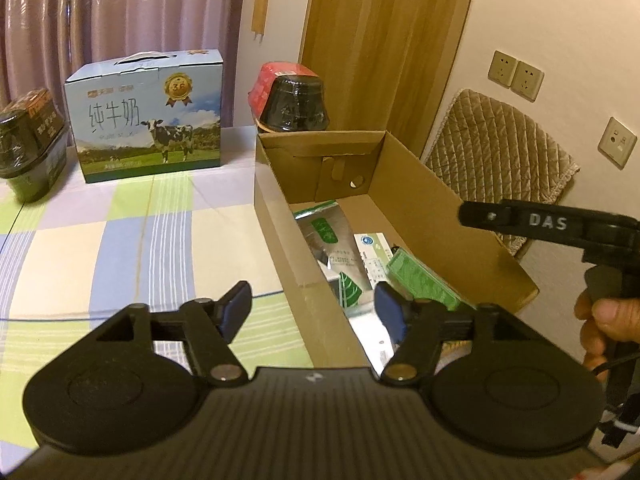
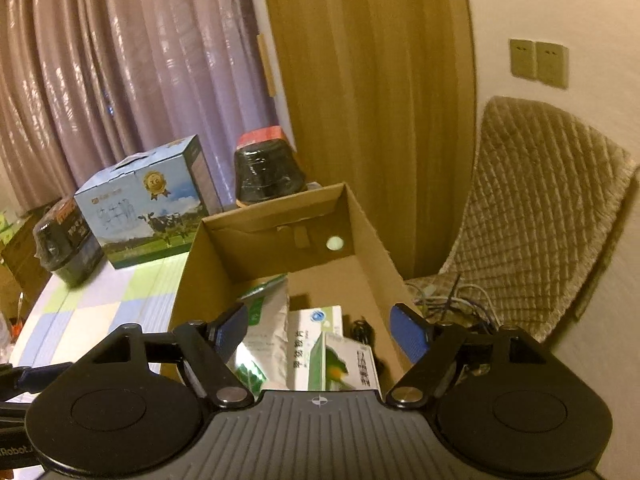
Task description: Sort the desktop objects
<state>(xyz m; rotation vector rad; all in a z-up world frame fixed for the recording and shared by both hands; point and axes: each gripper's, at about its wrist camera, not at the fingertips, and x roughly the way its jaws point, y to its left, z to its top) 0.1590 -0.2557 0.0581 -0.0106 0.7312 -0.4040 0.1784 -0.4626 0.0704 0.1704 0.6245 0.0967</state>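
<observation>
An open cardboard box (image 1: pixel 416 200) stands on the checked tablecloth (image 1: pixel 120 240) at the table's right side. Inside lie a silver-green pouch (image 1: pixel 328 236), a white medicine carton (image 1: pixel 372 256) and a green packet (image 1: pixel 424 284). My left gripper (image 1: pixel 312 312) hovers over the box's near left wall, open, nothing between its blue pads. My right gripper (image 2: pixel 320 330) is open above the box (image 2: pixel 360 240), over the white-green carton (image 2: pixel 332 352) and the pouch (image 2: pixel 264 332). A hand holds the right gripper's handle (image 1: pixel 600 280) in the left wrist view.
A blue milk carton case (image 1: pixel 152 120) stands at the back of the table. Dark wrapped tubs sit at the far left (image 1: pixel 28 148) and behind the box (image 1: pixel 296 100). A quilted chair cushion (image 1: pixel 500 152) is right of the box, below wall sockets (image 1: pixel 516 74).
</observation>
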